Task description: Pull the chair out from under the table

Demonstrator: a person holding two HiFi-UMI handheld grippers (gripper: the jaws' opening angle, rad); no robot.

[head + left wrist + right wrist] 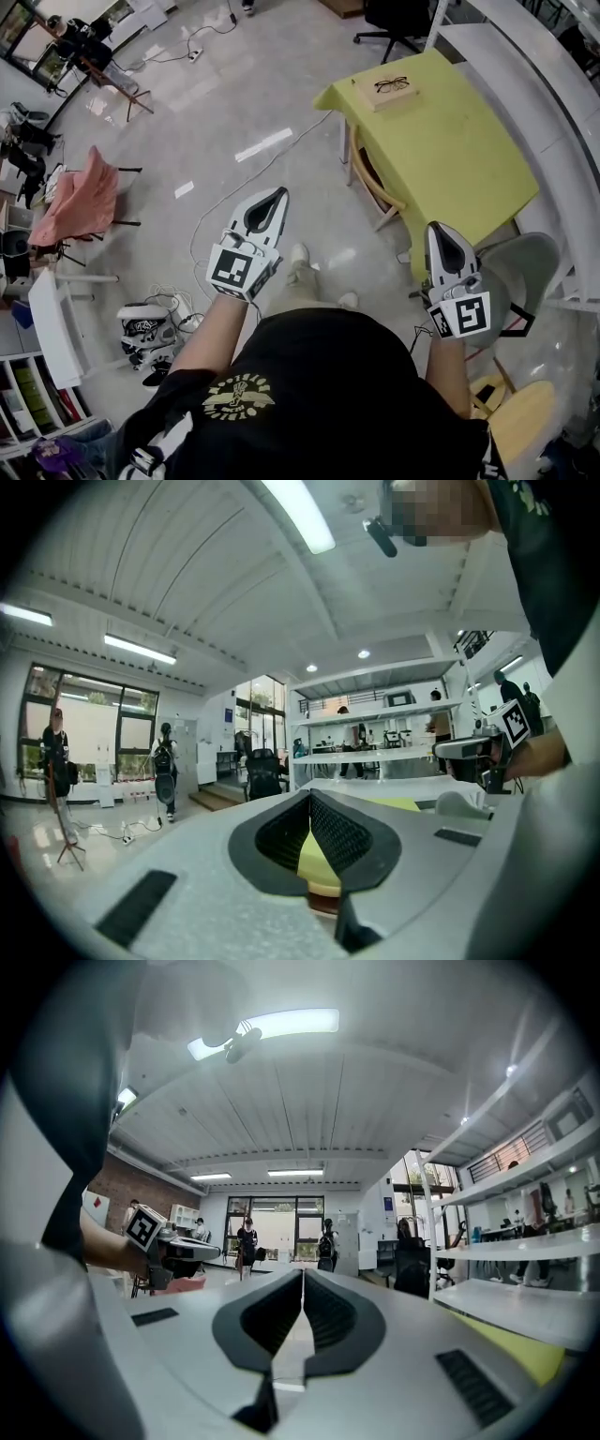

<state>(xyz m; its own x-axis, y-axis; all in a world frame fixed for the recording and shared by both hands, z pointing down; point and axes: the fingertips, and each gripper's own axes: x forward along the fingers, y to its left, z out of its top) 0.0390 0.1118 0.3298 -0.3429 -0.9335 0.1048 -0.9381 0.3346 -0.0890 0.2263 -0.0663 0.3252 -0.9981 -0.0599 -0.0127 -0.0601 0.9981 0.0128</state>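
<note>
Both grippers clenched shut on nothing and held level in front of the person: left gripper point(277, 195) over the floor point(187, 112) left of the yellow table point(450, 141), right gripper point(437, 229) by its near corner; chair point(375, 183) tucked under the table's left side, apart from both.

The person stands with both forearms stretched out in front of the body, a gripper in each hand. The left gripper point(277, 194) points forward and tips slightly downward; its jaws are pressed together with nothing between them. The right gripper point(439, 230) sits about level, its jaws likewise closed and empty. The two grippers are well apart, roughly side by side. The left forearm point(211, 333) and right forearm point(448, 370) are bare.
</note>
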